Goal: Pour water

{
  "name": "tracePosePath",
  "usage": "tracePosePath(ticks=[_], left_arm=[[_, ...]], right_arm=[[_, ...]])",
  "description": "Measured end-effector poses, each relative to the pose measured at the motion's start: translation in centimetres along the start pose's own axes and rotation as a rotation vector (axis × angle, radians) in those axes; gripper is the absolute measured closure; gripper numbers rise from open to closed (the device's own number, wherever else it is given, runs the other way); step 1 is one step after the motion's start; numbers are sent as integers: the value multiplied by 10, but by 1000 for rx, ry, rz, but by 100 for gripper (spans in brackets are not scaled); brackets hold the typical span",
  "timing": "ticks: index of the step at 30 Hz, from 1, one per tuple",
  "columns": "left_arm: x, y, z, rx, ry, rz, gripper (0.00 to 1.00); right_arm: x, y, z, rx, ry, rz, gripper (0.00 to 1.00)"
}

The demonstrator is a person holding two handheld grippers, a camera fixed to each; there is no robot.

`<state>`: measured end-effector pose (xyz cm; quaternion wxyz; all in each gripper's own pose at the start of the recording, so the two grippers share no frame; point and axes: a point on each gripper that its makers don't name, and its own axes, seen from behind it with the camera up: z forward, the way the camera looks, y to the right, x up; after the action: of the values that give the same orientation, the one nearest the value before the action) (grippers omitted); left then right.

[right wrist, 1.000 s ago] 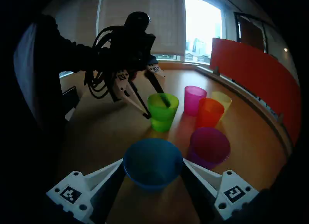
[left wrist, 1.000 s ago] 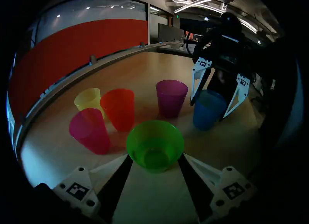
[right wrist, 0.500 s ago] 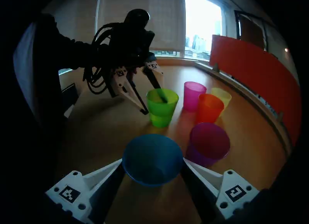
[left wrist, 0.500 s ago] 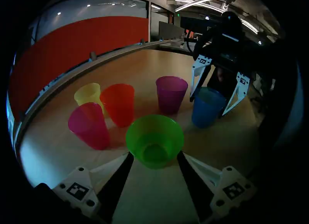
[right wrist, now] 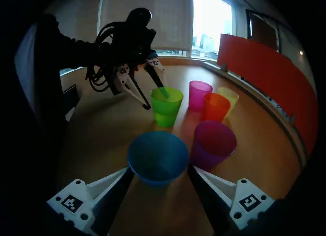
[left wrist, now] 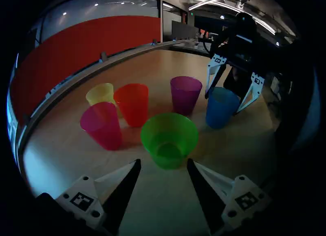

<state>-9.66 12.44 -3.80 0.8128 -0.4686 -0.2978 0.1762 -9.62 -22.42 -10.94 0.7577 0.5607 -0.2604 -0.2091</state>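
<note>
Blue cup [right wrist: 158,156] between right fingers [right wrist: 102,184], grip unclear | left fingers [left wrist: 108,179] open, facing green cup [left wrist: 169,139]

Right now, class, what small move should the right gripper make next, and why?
Probably close the right gripper on the blue cup: its open fingers flank the cup, which stands on the table, so a lift needs a grip first.

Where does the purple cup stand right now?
In the left gripper view the purple cup stands on the table just right of centre, between the orange cup and the blue cup, behind the green cup.
</note>
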Motion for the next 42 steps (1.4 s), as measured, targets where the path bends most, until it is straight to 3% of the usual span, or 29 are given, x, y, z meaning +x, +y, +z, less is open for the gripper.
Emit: tracePosePath(ticks=[12, 24, 33, 42], left_arm=[[-11, -12, -11, 48, -21, -12, 17], [-16, -25, -24, 94, -24, -32, 17], [-18, -48, -38, 178, -28, -84, 17], [-23, -76, -55, 301, -29, -156, 17]], right_arm=[[-9, 5, -11, -28, -26, 8, 0], [-29, 18, -34, -84, -74, 24, 0], [-36, 36, -50, -169, -100, 65, 0], [-34, 57, -67, -276, -90, 163, 0]])
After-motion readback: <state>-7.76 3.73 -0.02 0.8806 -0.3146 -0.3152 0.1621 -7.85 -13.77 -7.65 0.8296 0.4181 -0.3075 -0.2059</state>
